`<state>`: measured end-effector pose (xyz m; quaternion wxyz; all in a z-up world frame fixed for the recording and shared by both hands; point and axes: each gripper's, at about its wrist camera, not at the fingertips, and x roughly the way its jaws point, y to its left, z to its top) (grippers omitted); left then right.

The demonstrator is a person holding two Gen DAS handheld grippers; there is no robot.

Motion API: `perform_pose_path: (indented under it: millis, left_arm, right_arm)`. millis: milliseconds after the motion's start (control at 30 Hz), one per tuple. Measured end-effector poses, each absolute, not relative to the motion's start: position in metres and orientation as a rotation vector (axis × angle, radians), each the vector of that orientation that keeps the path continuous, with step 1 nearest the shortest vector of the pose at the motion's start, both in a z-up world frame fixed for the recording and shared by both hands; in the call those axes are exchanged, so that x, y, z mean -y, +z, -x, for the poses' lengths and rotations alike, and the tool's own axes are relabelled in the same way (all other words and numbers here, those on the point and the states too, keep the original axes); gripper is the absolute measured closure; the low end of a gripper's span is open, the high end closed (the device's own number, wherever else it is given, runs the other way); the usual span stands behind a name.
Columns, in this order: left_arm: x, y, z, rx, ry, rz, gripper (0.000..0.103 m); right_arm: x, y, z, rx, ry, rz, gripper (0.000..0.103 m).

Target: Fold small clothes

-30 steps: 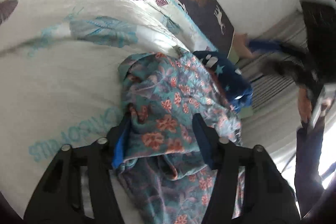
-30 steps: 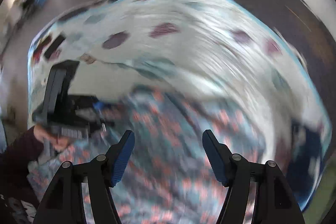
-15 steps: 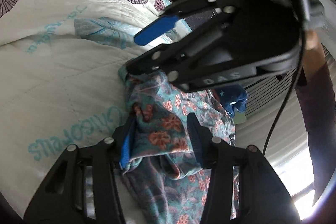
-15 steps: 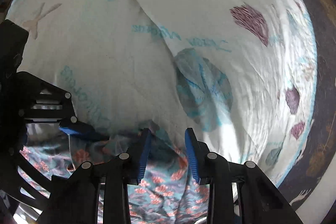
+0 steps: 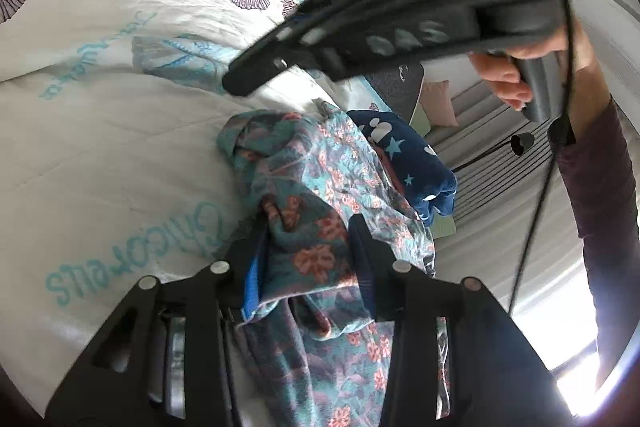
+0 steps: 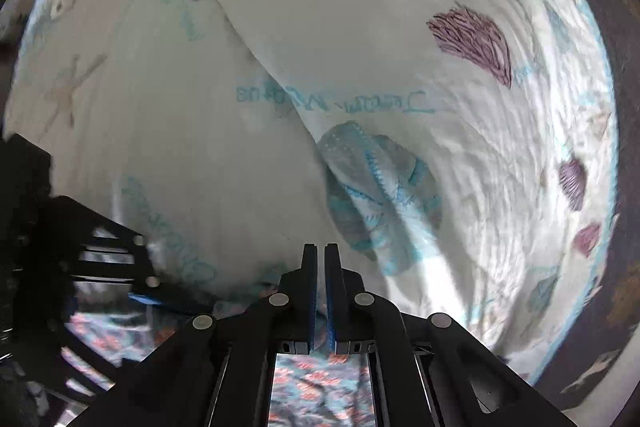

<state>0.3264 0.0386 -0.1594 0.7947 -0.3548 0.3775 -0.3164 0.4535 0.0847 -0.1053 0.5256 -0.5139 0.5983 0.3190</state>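
— On the bed [image 5: 100,155], near its far edge: floral garment [image 5: 312,195], bunched. Left claw [image 5: 308,259]?
— Closing, cloth between its jaws.
— Right claw [image 6: 320,291]?
— Jaws together; whether it pinches cloth, can't tell.

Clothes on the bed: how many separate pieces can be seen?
2: the floral garment between the closing left gripper jaws, and the navy star-print garment just behind it. More may be hidden underneath.
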Motion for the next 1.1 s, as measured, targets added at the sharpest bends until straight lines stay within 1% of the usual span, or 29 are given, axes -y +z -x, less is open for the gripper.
perform_pose_path:
  millis: [67,133,167,200,267,300,333,367,400,467,633,800,933,1100]
  left_arm:
    - [-0.039,-0.158,-0.326,-0.800,-0.695,0.765,0.062]
    - [-0.037,-0.158,-0.326,-0.799,-0.699,0.755,0.062]
    - [-0.036,-0.157,-0.326,-0.800,-0.698,0.749,0.062]
    - [-0.036,-0.157,-0.325,-0.799,-0.700,0.748,0.062]
    - [-0.037,-0.158,-0.326,-0.797,-0.704,0.752,0.062]
    - [-0.038,-0.159,-0.326,-0.798,-0.704,0.755,0.062]
    - [-0.038,-0.160,-0.326,-0.800,-0.705,0.759,0.062]
    - [-0.039,-0.161,-0.327,-0.802,-0.708,0.765,0.062]
    - [-0.040,-0.162,-0.327,-0.804,-0.708,0.770,0.062]
    - [-0.040,-0.163,-0.329,-0.803,-0.710,0.771,0.062]
    - [-0.040,-0.162,-0.329,-0.794,-0.715,0.755,0.062]
    - [-0.040,-0.163,-0.329,-0.793,-0.714,0.755,0.062]
    - [-0.039,-0.163,-0.328,-0.796,-0.721,0.753,0.062]
    - [-0.043,-0.168,-0.332,-0.815,-0.714,0.785,0.062]
  right_arm:
    - [-0.085,-0.107,-0.442,-1.465,0.811,1.278,0.086]
    - [-0.087,-0.113,-0.426,-1.423,0.810,1.406,0.032]
    - [-0.089,-0.118,-0.422,-1.402,0.799,1.459,0.028]
    - [-0.091,-0.122,-0.423,-1.405,0.785,1.478,0.029]
    - [-0.094,-0.128,-0.424,-1.419,0.762,1.496,0.033]
    - [-0.097,-0.131,-0.421,-1.411,0.756,1.518,0.054]
    - [-0.098,-0.135,-0.421,-1.436,0.754,1.532,0.088]
    - [-0.096,-0.138,-0.424,-1.459,0.751,1.529,0.097]
    - [-0.095,-0.141,-0.425,-1.467,0.747,1.538,0.096]
    - [-0.093,-0.142,-0.423,-1.455,0.752,1.547,0.097]
    - [-0.093,-0.125,-0.438,-1.437,0.722,1.420,0.098]
    - [-0.090,-0.119,-0.452,-1.433,0.648,1.355,0.098]
    - [-0.088,-0.116,-0.472,-1.391,0.588,1.290,0.098]
    - [-0.085,-0.107,-0.494,-1.361,0.470,1.220,0.093]
